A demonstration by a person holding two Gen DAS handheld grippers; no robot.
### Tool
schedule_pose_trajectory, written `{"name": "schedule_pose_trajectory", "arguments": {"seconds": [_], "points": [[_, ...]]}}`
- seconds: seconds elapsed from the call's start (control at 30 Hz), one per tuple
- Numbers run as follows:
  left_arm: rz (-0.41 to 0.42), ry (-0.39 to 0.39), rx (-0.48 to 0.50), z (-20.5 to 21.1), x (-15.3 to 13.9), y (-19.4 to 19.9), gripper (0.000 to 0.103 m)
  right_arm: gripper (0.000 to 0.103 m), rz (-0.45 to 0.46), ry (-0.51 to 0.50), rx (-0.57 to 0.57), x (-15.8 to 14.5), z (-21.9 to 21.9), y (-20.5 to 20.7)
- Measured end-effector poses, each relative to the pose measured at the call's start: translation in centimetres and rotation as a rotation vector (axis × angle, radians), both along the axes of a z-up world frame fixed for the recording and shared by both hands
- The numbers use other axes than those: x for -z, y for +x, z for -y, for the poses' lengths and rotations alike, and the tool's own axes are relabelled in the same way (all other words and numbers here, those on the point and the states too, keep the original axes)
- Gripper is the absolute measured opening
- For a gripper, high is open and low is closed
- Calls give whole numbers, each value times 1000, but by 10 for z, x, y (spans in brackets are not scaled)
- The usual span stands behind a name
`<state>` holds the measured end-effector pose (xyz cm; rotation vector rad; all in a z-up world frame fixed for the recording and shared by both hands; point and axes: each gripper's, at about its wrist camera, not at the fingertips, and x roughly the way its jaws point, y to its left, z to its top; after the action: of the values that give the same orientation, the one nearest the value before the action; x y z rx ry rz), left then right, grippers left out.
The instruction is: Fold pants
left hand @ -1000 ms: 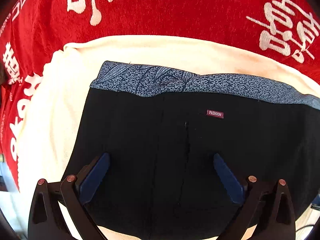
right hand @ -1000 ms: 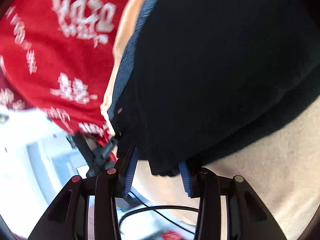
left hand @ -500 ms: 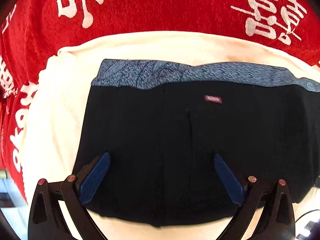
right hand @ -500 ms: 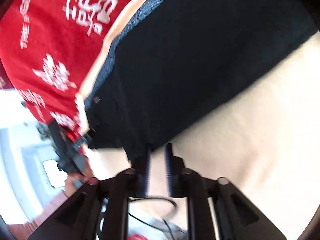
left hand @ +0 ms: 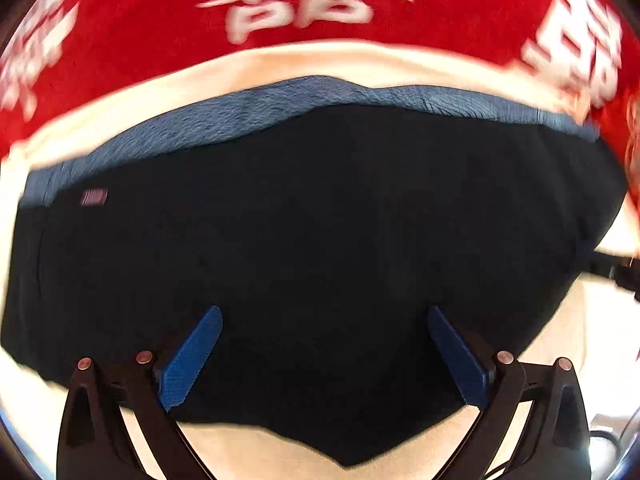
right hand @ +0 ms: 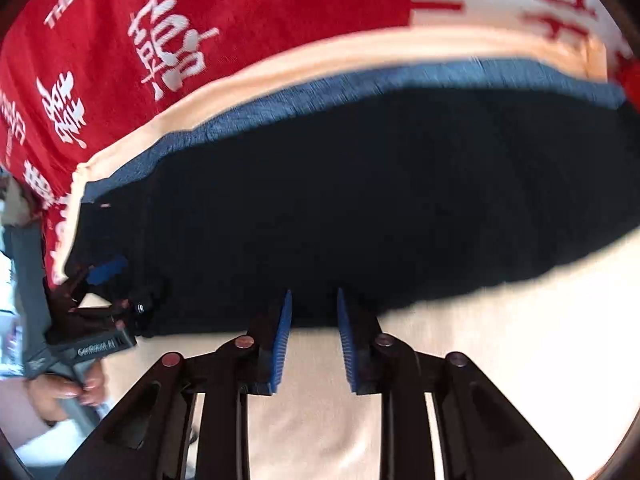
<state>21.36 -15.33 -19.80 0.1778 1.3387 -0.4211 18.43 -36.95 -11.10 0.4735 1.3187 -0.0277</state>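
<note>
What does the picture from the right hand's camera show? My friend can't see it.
Black pants with a blue-gray waistband lie flat on a cream cloth over a red blanket. The right gripper, slightly open, is at their near edge, and the left gripper is at their left end.

Red cloth (left hand: pixel 132 36) with white characters and Latin lettering: covers far side of work surface in both views; large white block with red strokes at its far right in right wrist view. Cream cloth (right hand: pixel 460 360): lies over red cloth, plain, smooth, fills near side. Light: bright, strong on cream cloth. Lower left edge of right wrist view: pale, overexposed area beyond surface, detail unreadable. Both views motion-blurred.
</note>
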Motion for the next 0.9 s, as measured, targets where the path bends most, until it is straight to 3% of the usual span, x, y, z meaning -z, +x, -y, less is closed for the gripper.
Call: {"name": "schedule_pose_trajectory", "arguments": {"seconds": [0.07, 0.17, 0.27, 0.37, 0.47, 0.5, 0.57, 0.63, 0.77, 0.83, 0.9], "points": [[-52, 13, -44, -9, -4, 10, 103, 24, 2, 28, 30, -11, 8, -2], [33, 11, -40, -3, -26, 36, 103, 28, 76, 12, -34, -30, 10, 26], [92, -1, -66, 15, -35, 75, 103, 28, 99, 38, -76, -28, 8, 74], [129, 36, -125, 29, -23, 116, 103, 28, 91, 53, -111, -11, -10, 118], [125, 151, -181, 28, 7, 141, 103, 27, 60, 33, -160, 9, -16, 144], [116, 163, -202, 22, 14, 143, 103, 26, 61, 30, -165, 15, -11, 147], [111, 114, -260, 4, 19, 147, 103, 25, 98, 44, -155, 15, 4, 146], [119, 116, -270, -9, 21, 143, 103, 27, 110, -81, -134, 10, 21, 142], [139, 139, -237, -20, 16, 125, 103, 27, 127, -107, -41, 8, 80, 122], [135, 145, -233, -8, 15, 132, 103, 27, 116, -236, -14, 1, 104, 109], [120, 158, -238, -3, 11, 134, 103, 27, 93, -286, 39, -4, 132, 94]]}}
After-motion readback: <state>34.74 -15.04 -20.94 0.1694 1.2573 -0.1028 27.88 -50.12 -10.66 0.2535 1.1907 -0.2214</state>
